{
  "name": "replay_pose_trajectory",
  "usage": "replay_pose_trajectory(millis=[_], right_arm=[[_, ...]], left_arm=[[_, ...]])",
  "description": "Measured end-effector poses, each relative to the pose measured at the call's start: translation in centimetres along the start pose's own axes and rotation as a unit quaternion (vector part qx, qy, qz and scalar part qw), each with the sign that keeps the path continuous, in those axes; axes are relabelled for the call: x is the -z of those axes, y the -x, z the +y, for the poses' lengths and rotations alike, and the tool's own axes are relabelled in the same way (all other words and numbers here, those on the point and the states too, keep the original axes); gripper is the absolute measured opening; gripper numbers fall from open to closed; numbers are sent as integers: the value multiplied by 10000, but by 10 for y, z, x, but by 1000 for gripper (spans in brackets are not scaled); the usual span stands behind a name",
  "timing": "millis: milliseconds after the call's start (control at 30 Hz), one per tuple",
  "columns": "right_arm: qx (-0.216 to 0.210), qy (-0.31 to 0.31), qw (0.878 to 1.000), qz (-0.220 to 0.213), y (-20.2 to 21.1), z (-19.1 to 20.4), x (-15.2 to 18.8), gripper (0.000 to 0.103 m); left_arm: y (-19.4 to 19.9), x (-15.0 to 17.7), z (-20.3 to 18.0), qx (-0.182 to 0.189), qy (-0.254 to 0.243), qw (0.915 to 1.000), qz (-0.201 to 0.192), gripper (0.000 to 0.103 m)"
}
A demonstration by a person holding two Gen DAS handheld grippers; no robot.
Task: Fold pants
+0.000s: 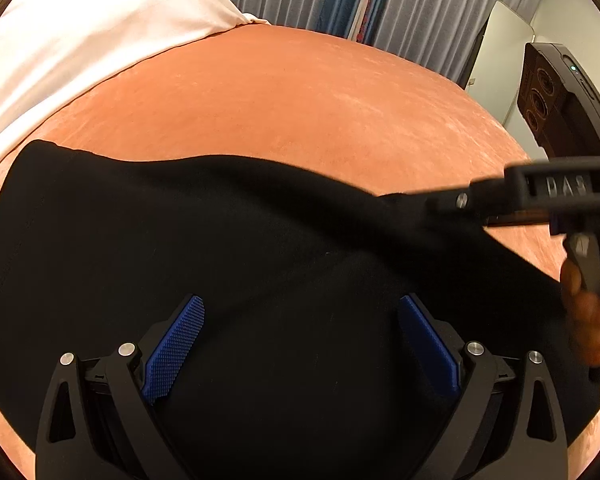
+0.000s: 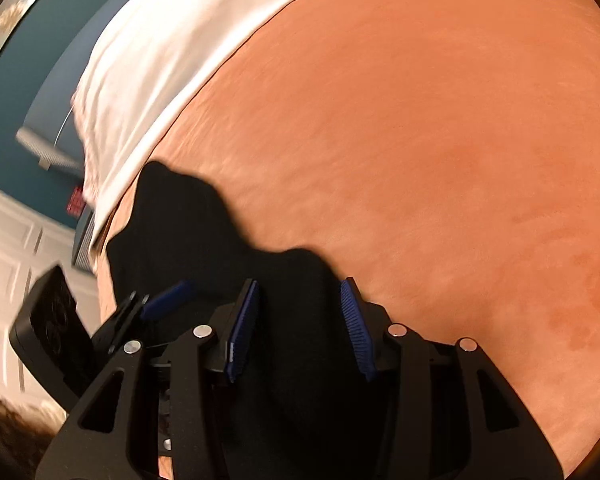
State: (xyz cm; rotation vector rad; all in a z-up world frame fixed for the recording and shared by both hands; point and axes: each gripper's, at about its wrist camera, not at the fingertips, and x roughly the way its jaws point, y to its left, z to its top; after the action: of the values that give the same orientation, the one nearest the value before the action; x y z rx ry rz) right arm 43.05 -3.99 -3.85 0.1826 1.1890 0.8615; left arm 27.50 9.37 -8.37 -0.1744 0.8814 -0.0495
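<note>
Left wrist view: black pants spread across an orange bed cover, with a white pillow beyond on the left and grey curtains behind. Left gripper hovering over the cloth with blue pads spread wide, nothing pinched between them. Off to the right, right gripper reaching in at the far edge of the fabric, a hand on its handle; from this angle, hard to tell whether cloth sits between its fingers.

Right wrist view: right gripper over a bunched, lumpy part of the pants, pads partly apart with dark fabric lying between and beneath them; no firm clamp visible, so likely slack and holding nothing. Left gripper just beside on the left, seen edge-on. Orange cover bare beyond the cloth, white pillow at upper left.

Judged from both views: probably one fold already in, given the broad doubled-looking slab of cloth, though impossible to confirm on black fabric. Far edge wavy and uneven, so smoothing and at least one more fold seemingly left; neat compact bundle not yet reached
</note>
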Motion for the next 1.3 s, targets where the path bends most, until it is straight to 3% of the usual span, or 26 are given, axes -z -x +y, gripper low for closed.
replay_pose_trajectory(millis=[133,167,233,333,367,400,433,467,533,633,700,800,833,900,967,1033,1200,1267,1300], right_arm=[[101,126,9995,278,-21,8,4,42],[187,214,9993,240,-23,12,6,34],[313,369,9988,54,-21,26,9,18],[456,346,9972,-478,4,28,-2,11],[496,260,9963,-651,11,20,-8,4],[632,180,9947,-792,15,11,-16,4],[1026,85,9903,-934,13,-2,-24,0],[1318,-10,9876,-858,3,-15,-29,0],[1386,-442,9878,-562,-14,-38,-32,0],[1415,-184,9798,-1403,31,-14,-13,1],[1344,174,9790,-1522,52,14,13,1],[1087,290,9864,-1195,40,31,42,1],[1184,284,9880,-951,23,30,45,1],[1672,284,9845,-451,-17,19,39,1],[1883,255,9805,-495,-36,24,34,0],[2331,734,9684,-491,-35,47,30,0],[1930,210,9744,-1136,10,47,42,0],[1706,246,9797,-1028,2,49,50,0],[1790,303,9792,-907,-12,48,49,0]], left_arm=[[1,2,-1,-30,-44,10000,10,97],[0,1,-1,-14,-33,10000,8,97],[2,2,1,29,-12,10000,-1,97],[12,3,7,209,151,9995,-180,96],[18,1,12,281,278,9988,-303,96],[23,-1,16,320,393,9978,-433,96],[24,-1,19,302,451,9973,-490,96],[22,-2,24,159,577,9970,-498,96],[7,-2,33,157,771,9966,-229,96],[14,-2,32,208,749,9963,-377,96],[19,-2,33,131,799,9954,-520,96],[24,-4,48,252,1231,9906,-542,96],[25,-4,50,249,1353,9890,-545,96],[24,-5,59,10,1507,9871,-536,96],[19,-6,59,-290,1355,9891,-507,96],[16,-8,56,-411,1235,9904,-457,97],[14,-13,53,-451,1083,9923,-395,97],[18,-11,57,-353,1153,9919,-406,97],[19,-11,60,-341,1194,9914,-416,97]])
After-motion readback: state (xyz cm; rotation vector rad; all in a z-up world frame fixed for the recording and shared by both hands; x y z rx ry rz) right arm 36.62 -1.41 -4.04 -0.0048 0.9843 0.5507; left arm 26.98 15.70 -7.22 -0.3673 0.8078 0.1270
